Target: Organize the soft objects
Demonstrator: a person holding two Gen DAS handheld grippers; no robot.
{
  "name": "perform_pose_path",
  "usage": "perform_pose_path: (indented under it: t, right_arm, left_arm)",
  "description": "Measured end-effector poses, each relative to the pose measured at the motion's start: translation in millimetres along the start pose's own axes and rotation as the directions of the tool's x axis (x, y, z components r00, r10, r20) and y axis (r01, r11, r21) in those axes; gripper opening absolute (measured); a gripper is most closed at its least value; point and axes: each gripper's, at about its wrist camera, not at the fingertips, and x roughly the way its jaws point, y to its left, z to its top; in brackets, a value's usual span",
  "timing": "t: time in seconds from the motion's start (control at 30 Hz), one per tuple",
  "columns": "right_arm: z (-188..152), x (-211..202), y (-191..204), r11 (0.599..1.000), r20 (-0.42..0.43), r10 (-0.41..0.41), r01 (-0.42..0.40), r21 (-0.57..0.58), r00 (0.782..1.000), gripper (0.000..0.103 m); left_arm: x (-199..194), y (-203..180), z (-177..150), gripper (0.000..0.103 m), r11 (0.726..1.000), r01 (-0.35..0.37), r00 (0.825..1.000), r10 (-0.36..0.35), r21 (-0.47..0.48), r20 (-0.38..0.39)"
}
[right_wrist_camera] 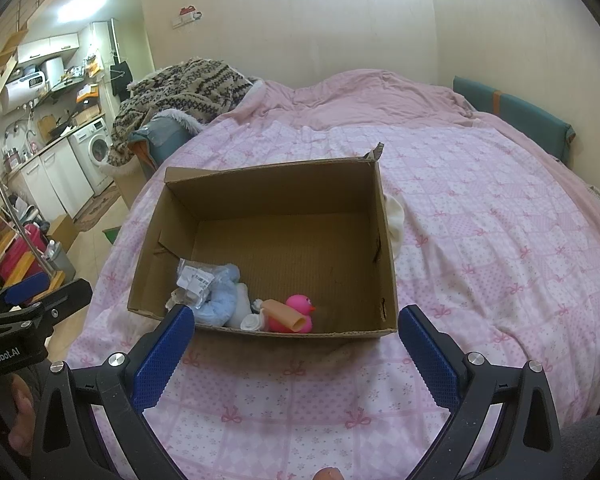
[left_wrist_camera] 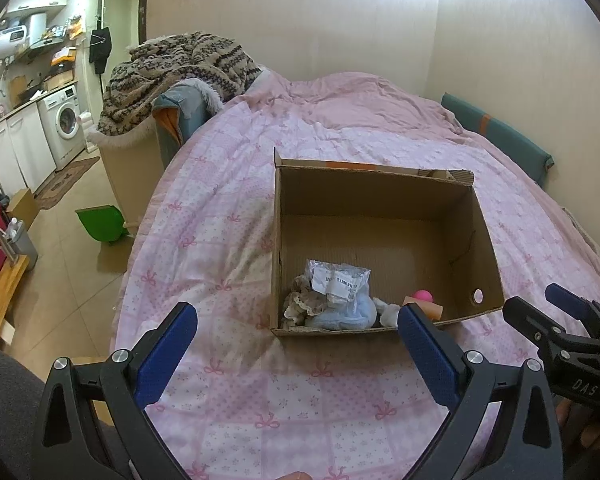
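An open cardboard box stands on the pink bed. In its near end lie a clear plastic packet, a light blue soft item, a lacy beige cloth, white socks, a pink rubber duck and a peach tube. A white cloth lies outside the box's right wall. My left gripper is open and empty, just short of the box. My right gripper is open and empty, also at the near wall.
The pink quilt covers the bed. A patterned blanket is heaped over a chair at the far left. A green dustpan lies on the floor. A teal cushion lies by the wall. A kitchen with a washing machine is at the left.
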Motion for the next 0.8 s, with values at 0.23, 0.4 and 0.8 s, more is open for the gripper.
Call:
perform_pose_path:
  t: [0.23,0.4,0.8]
  right_arm:
    - [0.3,0.3,-0.2,1.0,0.001,0.0,0.0,0.002,1.0,0.103]
    - [0.3,0.5,-0.3,1.0,0.002,0.0,0.0,0.002,1.0,0.103]
    - [-0.1,0.7,-0.4,1.0,0.001,0.0,0.0,0.001,1.0,0.103]
  left_arm:
    - [0.1,-0.5,-0.3,0.1,1.0,0.0,1.0,0.0,0.002,0.001]
    - [0.7,-0.9,-1.0,0.1,1.0,-0.001,1.0,0.001,0.002,0.002]
    - [0.8,-0.8,-1.4,0.1,1.0,0.001,1.0,-0.001,0.003,0.002]
